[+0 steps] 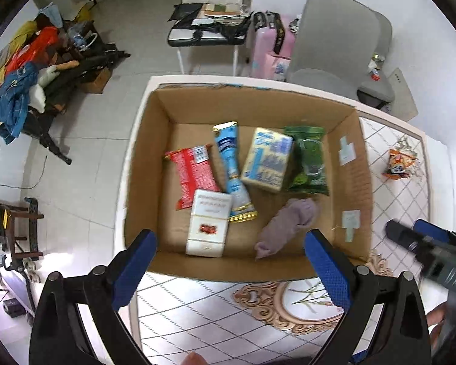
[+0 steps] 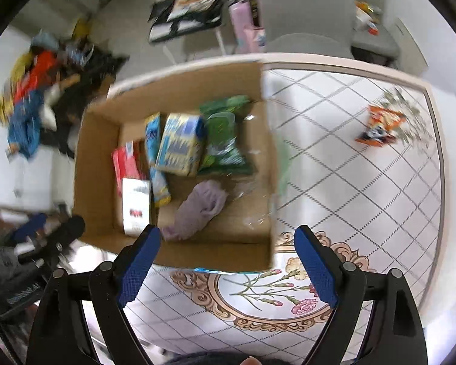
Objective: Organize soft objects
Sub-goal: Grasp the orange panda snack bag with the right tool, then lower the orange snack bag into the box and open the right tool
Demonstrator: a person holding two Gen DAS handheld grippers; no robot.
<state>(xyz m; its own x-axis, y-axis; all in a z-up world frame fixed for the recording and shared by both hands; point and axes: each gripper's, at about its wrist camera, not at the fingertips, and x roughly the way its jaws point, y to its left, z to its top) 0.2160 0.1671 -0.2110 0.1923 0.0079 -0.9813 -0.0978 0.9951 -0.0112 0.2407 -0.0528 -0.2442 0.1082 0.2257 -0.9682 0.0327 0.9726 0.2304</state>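
- Hanging over the near edge of the surface (image 1: 197, 313), the left tool (image 1: 229, 261) points steeply down with its blue pads spread wide and nothing between them.
- Spread about as wide, the right tool (image 2: 228, 258) is also empty, its blue pads framing the floral medallion (image 2: 267, 292) printed on the surface covering.
- From the left wrist view, the right tool shows as a blurred dark body at the right edge, just beyond the box's right wall.
- Just past the tools stands an open cardboard box (image 1: 354, 182), flaps up, resting on the surface and filling its left part.
- Nearest inside the box lies a crumpled lilac cloth (image 1: 285, 228), close to the near wall and right of centre, touching no tool.
- Left of the cloth lies a white packet with a red emblem (image 1: 208, 223), flat on the box floor.
- Behind it, a red snack pack (image 1: 194, 173) lies tilted, and a long blue tube-shaped wrapper with gold ends (image 1: 232, 170) runs beside both.
- Further in, a yellow-and-blue tissue pack (image 1: 266, 159) sits just beside a green plastic bag (image 1: 308, 159) near the far right corner.
- Well apart from the box, an orange snack bag (image 2: 380, 126) lies alone on the surface, toward its far right corner.
- Beyond the surface stand a grey upholstered chair (image 1: 334, 39), a pink suitcase (image 1: 272, 45) and a small cluttered table (image 1: 203, 35).
- Far left on the tiled floor sits a heap of coloured clothes (image 1: 21, 70).
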